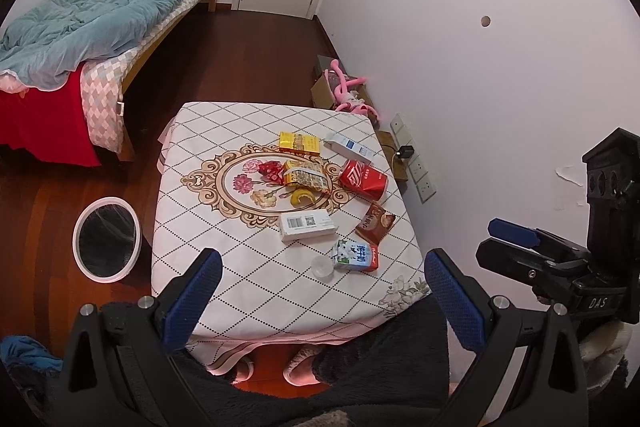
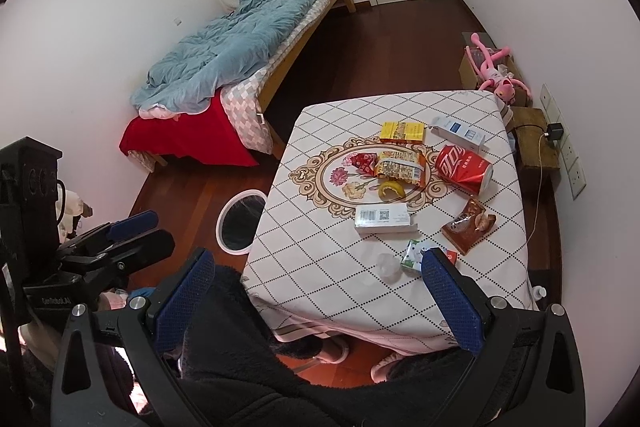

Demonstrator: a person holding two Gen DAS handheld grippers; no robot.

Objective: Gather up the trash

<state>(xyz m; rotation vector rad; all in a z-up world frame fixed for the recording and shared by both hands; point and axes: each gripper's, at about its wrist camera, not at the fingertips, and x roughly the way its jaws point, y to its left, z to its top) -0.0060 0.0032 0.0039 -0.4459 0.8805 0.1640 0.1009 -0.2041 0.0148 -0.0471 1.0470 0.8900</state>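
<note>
Trash lies on a small table with a patterned cloth (image 1: 224,211) (image 2: 328,267): a crushed red can (image 1: 362,178) (image 2: 464,167), a milk carton (image 1: 356,255) (image 2: 416,257), a clear plastic cup (image 1: 323,266) (image 2: 387,264), a white barcode box (image 1: 306,225) (image 2: 383,219), a brown wrapper (image 1: 375,222) (image 2: 468,225), a snack bag (image 1: 306,177) (image 2: 401,169), a banana peel (image 1: 302,195), a yellow box (image 1: 299,143) and a white-blue box (image 1: 347,147). A white bin with a black liner (image 1: 106,239) (image 2: 239,221) stands on the floor left of the table. My left gripper (image 1: 322,291) and right gripper (image 2: 318,287) are open and empty, held above the table's near edge.
A bed with a blue duvet (image 1: 92,15) (image 2: 232,55) lies far left. A pink plush toy on a cardboard box (image 1: 348,91) and wall sockets with a charger (image 1: 408,151) are by the right wall. My legs and slippers (image 1: 296,373) are below the table's near edge.
</note>
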